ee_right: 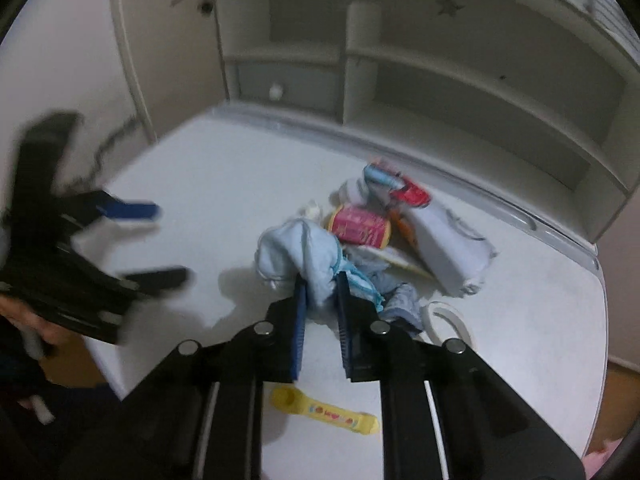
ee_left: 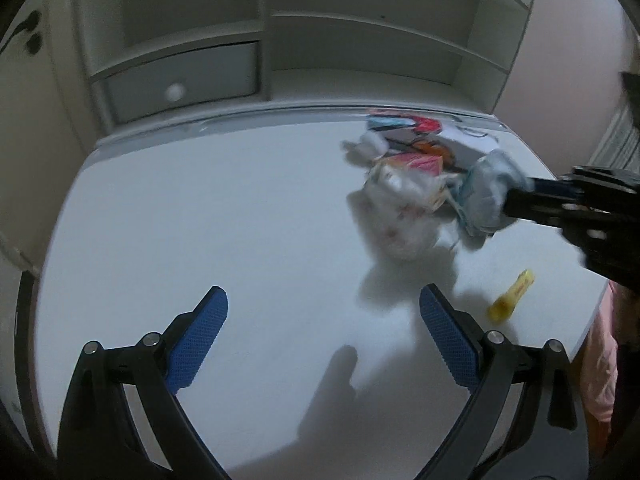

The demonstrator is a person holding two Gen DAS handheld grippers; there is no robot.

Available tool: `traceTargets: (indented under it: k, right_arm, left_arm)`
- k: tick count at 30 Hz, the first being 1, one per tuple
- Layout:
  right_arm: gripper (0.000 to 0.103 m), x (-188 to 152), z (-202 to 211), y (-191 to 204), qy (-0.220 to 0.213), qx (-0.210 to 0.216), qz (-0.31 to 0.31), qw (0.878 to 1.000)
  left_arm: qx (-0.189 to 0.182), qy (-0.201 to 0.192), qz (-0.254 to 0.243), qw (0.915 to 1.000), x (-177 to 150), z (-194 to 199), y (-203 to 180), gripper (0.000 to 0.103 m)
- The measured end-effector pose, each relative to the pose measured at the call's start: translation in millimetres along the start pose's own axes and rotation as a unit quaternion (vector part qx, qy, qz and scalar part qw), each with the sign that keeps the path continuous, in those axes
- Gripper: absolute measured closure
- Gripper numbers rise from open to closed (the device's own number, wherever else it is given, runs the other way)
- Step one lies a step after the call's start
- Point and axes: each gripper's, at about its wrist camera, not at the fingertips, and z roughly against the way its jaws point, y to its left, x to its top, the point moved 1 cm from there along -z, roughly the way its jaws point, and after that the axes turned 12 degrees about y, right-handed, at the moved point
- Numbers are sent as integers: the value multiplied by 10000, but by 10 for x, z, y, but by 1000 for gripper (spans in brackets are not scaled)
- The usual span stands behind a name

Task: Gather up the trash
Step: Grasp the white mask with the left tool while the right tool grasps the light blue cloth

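Nearest the right wrist camera, the right gripper has its blue-padded fingers pressed onto a crumpled pale-blue cloth wad, which bulges soft and wrinkled above the fingertips at the near edge of the trash pile. Below the fingers a flat yellow plastic wrapper with small red print lies alone on the white table. The left gripper hovers over bare tabletop with its textured blue pads spread wide and nothing between them, casting a finger-shaped shadow. Further out, the trash pile sits toward the table's back right: a pink-and-yellow carton, a white boxy packet, a red wrapper, a crumpled white plastic bag and a white ring-shaped piece beside the cloth. Behind the table stands a white shelf unit with a grey drawer bearing a round white knob.
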Motion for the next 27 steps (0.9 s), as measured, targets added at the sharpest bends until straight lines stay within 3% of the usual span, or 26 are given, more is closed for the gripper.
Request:
traceTargets:
  k: [6,10,13,15,17,19,20,23,27]
  right_arm:
    - [88,-260,252,-167,-92,52,-268,9996]
    - [88,-424,324,-325,-94,-22,-480,9988]
    - [88,-541,346,-385,-91,-50,-590,9982]
    - [88,-636,385,-414,-96,-90,-645,9978]
    - [88,-724,413,-467,-110,-126,-724,9972]
    - [88,-844,492,-561,-146,-173,-883,9958]
    - [88,-890,527,-601,-171,-194,-955,9951]
    - [88,-1100,699,-766,-281,-320,-1253,9912]
    - [88,-1547,963,-1082,-410,-581,-1888,9794]
  left_arm:
    - [-139,67,-338,9993,275,-168,-366,9]
    - [204,299,-580,9977,426,-465,-583,9]
    - [245,409,-513,9975,478,-616,-618,10]
    - [205,373,-442,9981,478,-638,-610,25]
    - [441,279,-546,9971,459,-596,-633,71]
    - [340,259,-483,9979,439,-528,-603,86]
    - [414,228,-462,9978,423,-480,-590,92]
    - [555,73,-478,9973,363,-300,-603,95]
    - [431,-204,-515,9975,302,-36,-813,96]
